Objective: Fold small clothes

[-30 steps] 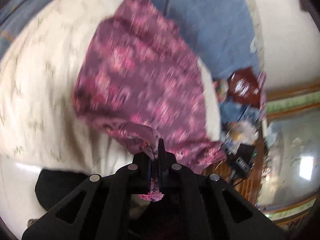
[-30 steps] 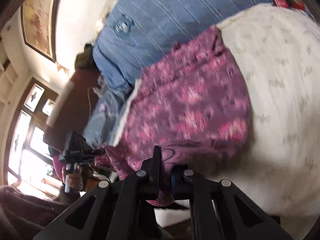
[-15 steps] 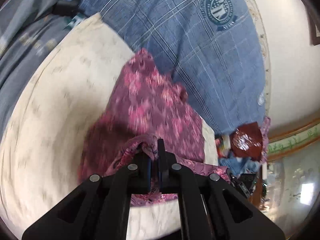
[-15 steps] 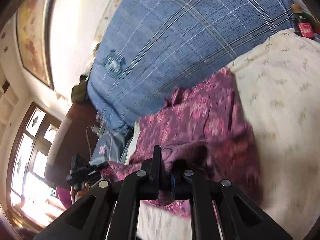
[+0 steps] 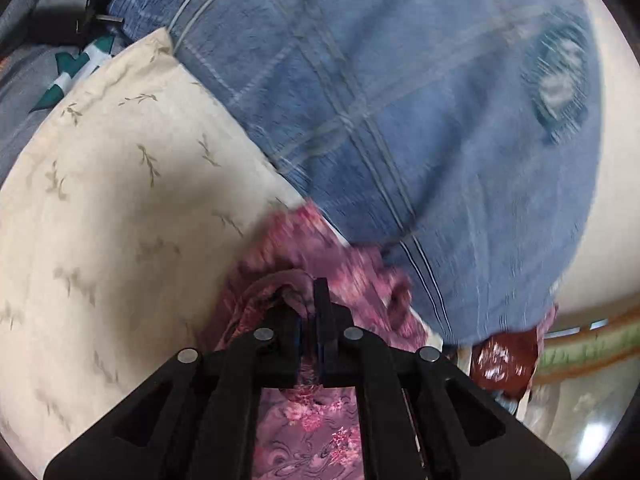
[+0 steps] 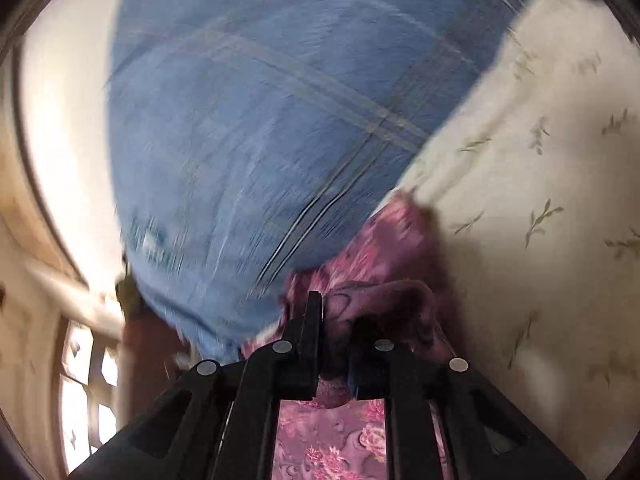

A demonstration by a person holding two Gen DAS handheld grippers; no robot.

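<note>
Left wrist fisheye shows the black two-finger left gripper (image 5: 308, 300) with its jaws pressed together on a bunched fold of the purple garment with a pink floral print (image 5: 340, 264). The cloth rises in a small hump right at the fingertips and hangs on below between the gripper's black arms. The part of the garment ahead of the fingers lies on the cream bedspread with a sparse olive leaf pattern (image 5: 120, 200), with its far edge reaching the border of the blue checked quilt bearing a round dark emblem (image 5: 420, 100). A shiny dark red crumpled bag (image 5: 504, 356) sits at the lower right, beyond the quilt's edge; a black object (image 5: 60, 16) lies at the upper left, too blurred to identify.

Right wrist fisheye shows the black right gripper (image 6: 334, 316) with its jaws narrowly apart; they have just been opening slightly. A thick roll of the same purple floral garment (image 6: 384, 300) fills the gap between the fingers, and whether the pads still press on it cannot be told. The cloth trails forward along the seam where the cream bedspread (image 6: 540, 160) meets the blue quilt (image 6: 260, 120). A bright window with dark frames (image 6: 84, 380) shows at the lower left, heavily blurred.
</note>
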